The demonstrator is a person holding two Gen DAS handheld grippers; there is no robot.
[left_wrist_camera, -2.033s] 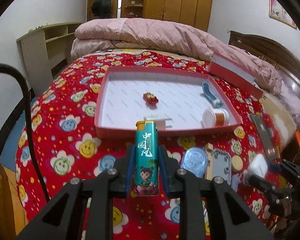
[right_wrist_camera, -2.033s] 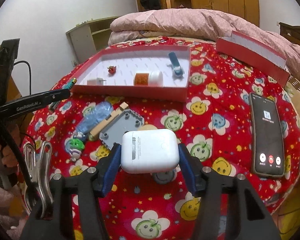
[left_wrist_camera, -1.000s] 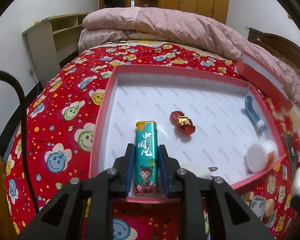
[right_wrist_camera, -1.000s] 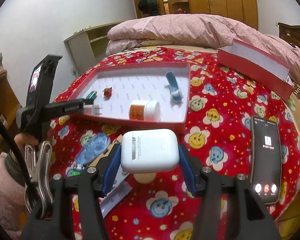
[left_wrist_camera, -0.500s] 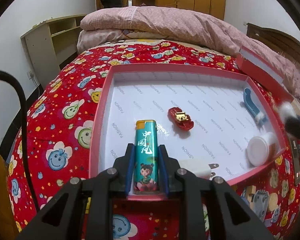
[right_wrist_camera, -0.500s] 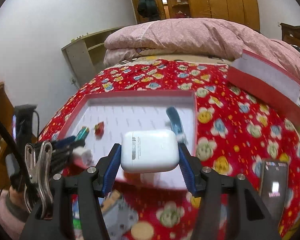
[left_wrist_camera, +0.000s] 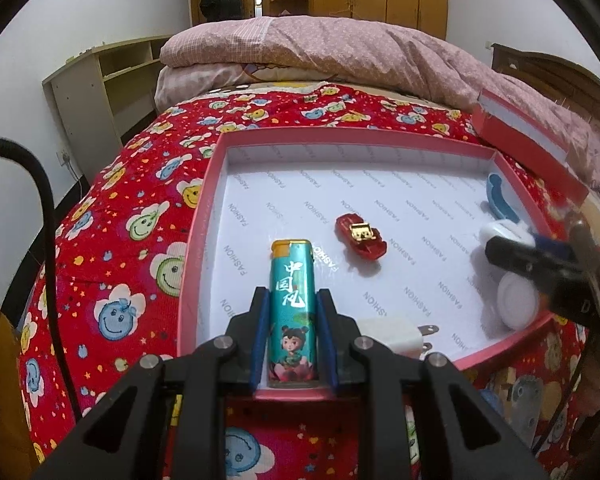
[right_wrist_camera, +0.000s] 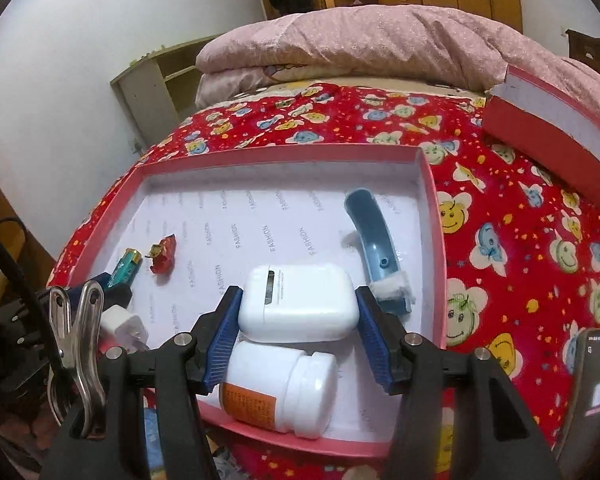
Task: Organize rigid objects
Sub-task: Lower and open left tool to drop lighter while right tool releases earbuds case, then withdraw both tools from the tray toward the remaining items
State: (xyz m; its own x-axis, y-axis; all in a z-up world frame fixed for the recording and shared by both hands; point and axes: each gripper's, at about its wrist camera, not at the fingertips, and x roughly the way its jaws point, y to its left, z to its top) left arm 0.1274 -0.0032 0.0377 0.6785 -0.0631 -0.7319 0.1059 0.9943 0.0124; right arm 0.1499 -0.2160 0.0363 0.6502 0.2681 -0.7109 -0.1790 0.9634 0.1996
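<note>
Risk as I judge it: releasing earbud case [right_wrist_camera: 298, 302] here drops it onto pill bottle [right_wrist_camera: 278, 394] directly below; case may roll against box [right_wrist_camera: 434, 216] wall. Right gripper [right_wrist_camera: 298, 320] clenched on case, tilted down over box near edge. Left gripper [left_wrist_camera: 292, 340] clamps lighter [left_wrist_camera: 292, 312], angled down over box front rim.

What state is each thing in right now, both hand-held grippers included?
left hand-held gripper: shut on the lighter
lighter: held over the tray's near left corner
right hand-held gripper: shut on the earbud case
earbud case: closed, held over the tray
pill bottle: capped, lying on its side in the tray
red toy car: loose in the tray
wall charger: lying in the tray
tray: open, lid off
</note>
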